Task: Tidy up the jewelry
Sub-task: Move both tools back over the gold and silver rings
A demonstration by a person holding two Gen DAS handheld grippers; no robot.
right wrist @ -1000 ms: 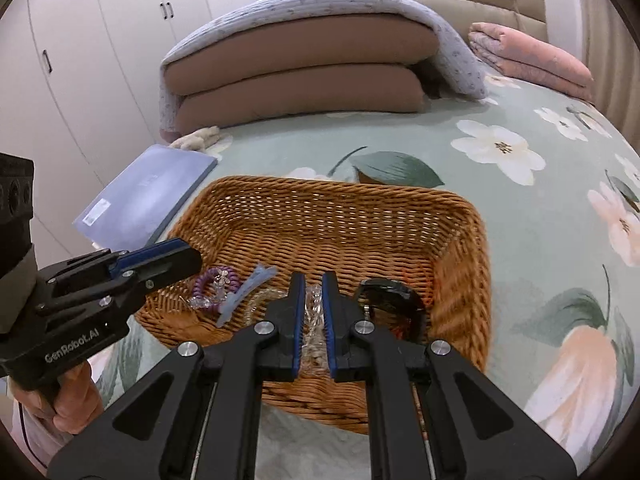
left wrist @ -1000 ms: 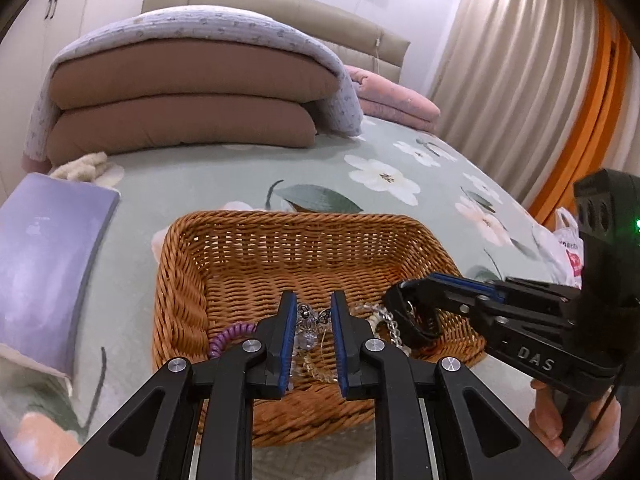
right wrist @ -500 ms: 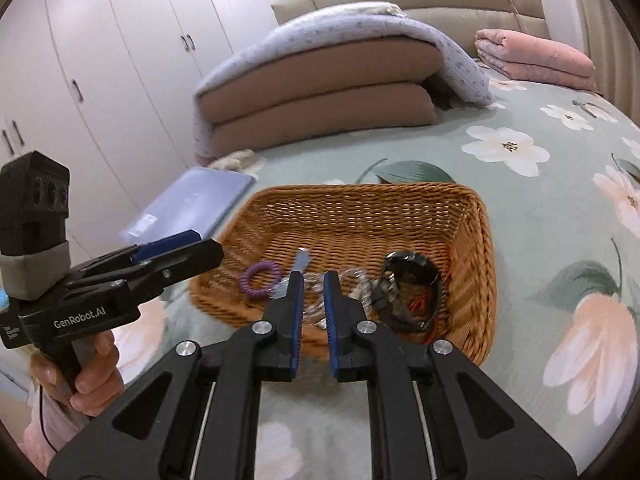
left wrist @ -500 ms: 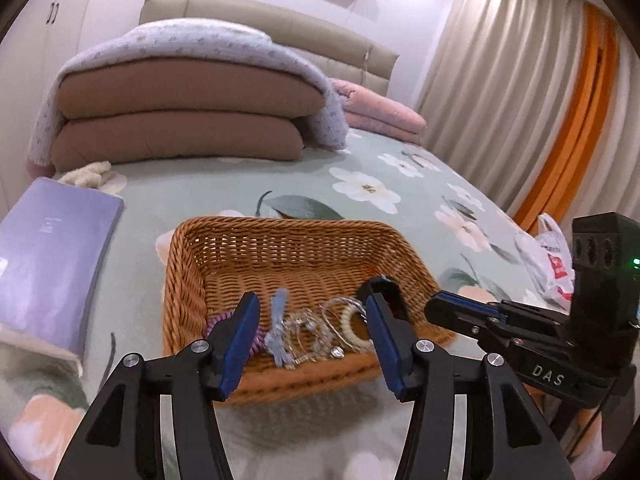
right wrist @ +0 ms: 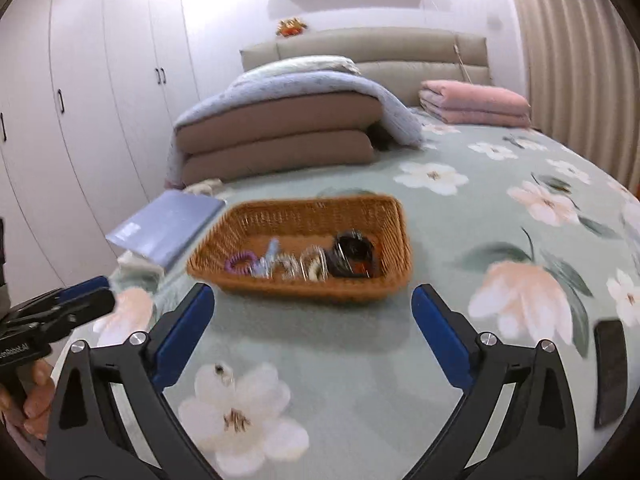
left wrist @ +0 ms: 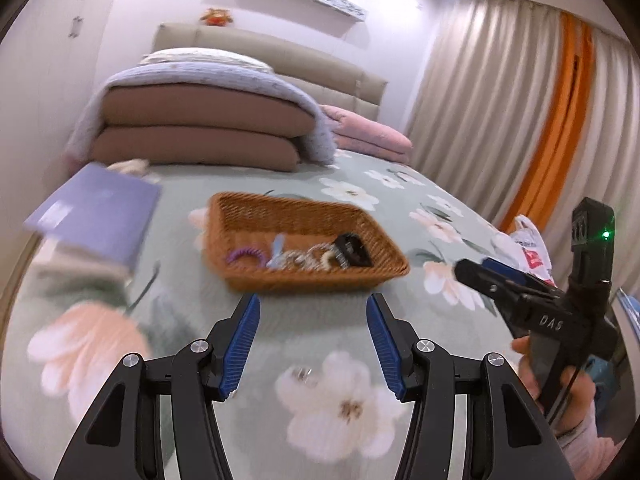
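Writing first: white letters "DAS" sit on the black body of the right gripper (left wrist: 472, 270) in the left wrist view, and "GenRobot.AI", partly cut by the frame edge, reads on the left gripper (right wrist: 102, 298) in the right wrist view. A green light glows on the block atop the right one. The red print on the white plastic bag (left wrist: 528, 246) at the bed's right edge is too blurred to read.

Both tongs are spread wide with nothing between them. The left gripper's blue pads (left wrist: 240, 344) stand well apart, and the right gripper's pads (right wrist: 186, 330) even wider, both hanging over the floral bedspread (right wrist: 460, 248) near its front edge.

The wicker basket (left wrist: 248, 276) sits mid-bed, ahead of both grippers and apart from them. Bare bedspread lies open between the fingertips and the basket's near wall, and more of it runs off to the right.

Inside the basket, along its front wall, the jewelry lies in a row: a purple coiled band (right wrist: 240, 262) at the left, a pale blue clip (right wrist: 270, 256) beside it, a tangle of silvery and beaded bracelets (right wrist: 304, 266) in the middle, and a black watch (right wrist: 352, 256) at the right. Motion blur softens the fine detail.

A lavender book (right wrist: 168, 226) lies just off the basket's left corner. Folded quilts (right wrist: 280, 136) are stacked at the head of the bed. A dark flat device (right wrist: 610, 372) rests at the bed's right front edge.
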